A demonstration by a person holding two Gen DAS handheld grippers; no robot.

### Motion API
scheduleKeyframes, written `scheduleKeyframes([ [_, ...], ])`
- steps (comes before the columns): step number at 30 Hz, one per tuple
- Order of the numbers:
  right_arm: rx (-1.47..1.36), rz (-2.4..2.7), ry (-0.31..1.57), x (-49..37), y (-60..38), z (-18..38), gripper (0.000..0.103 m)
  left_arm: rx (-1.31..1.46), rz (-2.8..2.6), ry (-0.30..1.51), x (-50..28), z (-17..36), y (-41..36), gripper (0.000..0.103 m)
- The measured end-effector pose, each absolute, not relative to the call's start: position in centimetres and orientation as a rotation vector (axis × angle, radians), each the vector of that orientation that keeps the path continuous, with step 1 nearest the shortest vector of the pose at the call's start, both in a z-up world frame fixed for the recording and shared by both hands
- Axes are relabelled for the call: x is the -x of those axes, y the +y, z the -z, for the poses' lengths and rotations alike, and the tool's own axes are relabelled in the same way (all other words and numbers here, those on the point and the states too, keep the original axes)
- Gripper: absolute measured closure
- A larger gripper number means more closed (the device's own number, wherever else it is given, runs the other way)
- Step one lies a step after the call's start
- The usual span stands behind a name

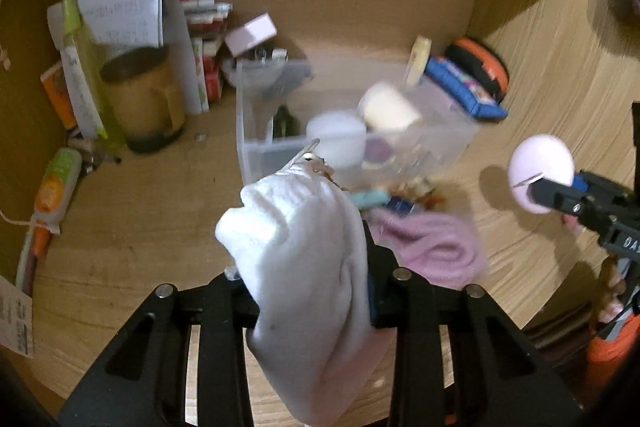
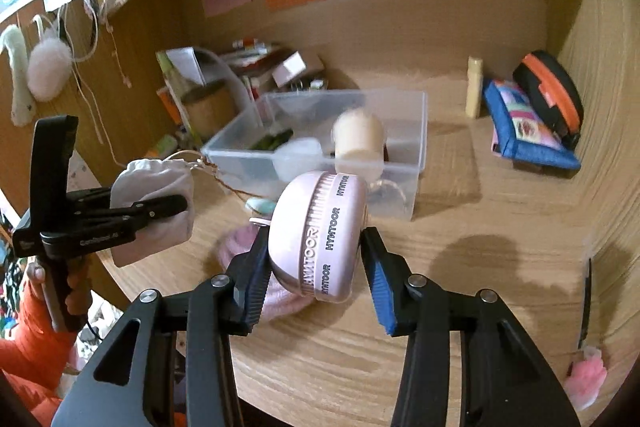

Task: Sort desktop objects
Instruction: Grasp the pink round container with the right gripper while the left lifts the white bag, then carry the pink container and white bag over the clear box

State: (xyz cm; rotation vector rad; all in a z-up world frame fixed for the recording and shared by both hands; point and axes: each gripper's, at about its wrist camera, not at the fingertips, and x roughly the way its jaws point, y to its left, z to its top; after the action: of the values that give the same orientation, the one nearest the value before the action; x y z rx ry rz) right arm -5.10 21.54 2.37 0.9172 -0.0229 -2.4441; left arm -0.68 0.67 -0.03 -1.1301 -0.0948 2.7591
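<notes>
Holding 2 things at once, I have each gripper loaded and lifted clear of the worktop [image 2: 460, 211]. Nearest in the left wrist view, my left gripper [image 1: 308, 247] is clamped nearly closed on a white drawstring pouch [image 1: 296, 267]; its long axis runs along the fingers, the gathered neck pointing away from me toward the bin. At the bottom centre of the right wrist view, my right gripper [image 2: 316, 251] is partly open, pads pressing the 2 flat faces of a pink round case [image 2: 320, 231], which stands on edge with its lettered rim facing the camera.

Below both lies a pink knitted thing [image 1: 428, 247] on the worktop, not yet picked up. Beyond it, at frame centre, sits the clear plastic bin [image 2: 412, 143], already holding a cream jar [image 2: 360, 139] and other items.

I judge the step in hand is carrying both to the bin. Next calls for moving each forward over the rim before letting go, pouch neck first.
</notes>
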Motion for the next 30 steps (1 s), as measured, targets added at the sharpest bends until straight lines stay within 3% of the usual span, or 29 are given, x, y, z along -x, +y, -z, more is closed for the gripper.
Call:
scheduleKeyframes([
  [30,-0.882,2.479,-0.138,12.8,21.1,-4.7,0.062,0.99,-2.664,-0.115,9.2,-5.6,1.9,0.07],
])
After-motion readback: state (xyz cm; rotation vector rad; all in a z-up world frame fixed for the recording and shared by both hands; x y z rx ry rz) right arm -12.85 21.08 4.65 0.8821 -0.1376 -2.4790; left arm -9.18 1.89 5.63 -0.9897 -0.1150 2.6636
